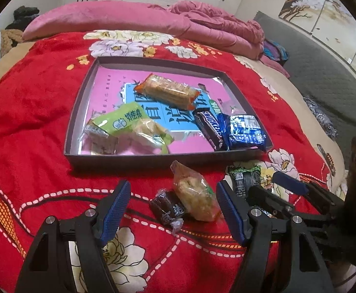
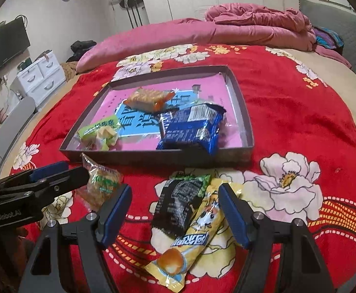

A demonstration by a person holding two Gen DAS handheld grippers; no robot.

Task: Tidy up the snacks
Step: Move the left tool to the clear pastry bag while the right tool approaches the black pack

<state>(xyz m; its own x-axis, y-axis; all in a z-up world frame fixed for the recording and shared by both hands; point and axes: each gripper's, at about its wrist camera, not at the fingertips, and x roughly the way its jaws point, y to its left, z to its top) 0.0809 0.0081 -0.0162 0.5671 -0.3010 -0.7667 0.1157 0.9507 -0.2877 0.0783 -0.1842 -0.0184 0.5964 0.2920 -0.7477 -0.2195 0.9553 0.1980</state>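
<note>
A shallow dark box lid with a pink floor lies on the red flowered blanket. Inside it are a cracker pack, a green pastry bag, a Snickers bar and a blue packet. My left gripper is open over a clear-wrapped pastry and a small dark candy. My right gripper is open over a black-and-green packet and a yellow packet. Neither touches a snack.
A pink quilt is heaped at the far end of the bed. White drawers and a dark screen stand at the left, a grey padded headboard at the right. Each gripper shows at the other view's edge.
</note>
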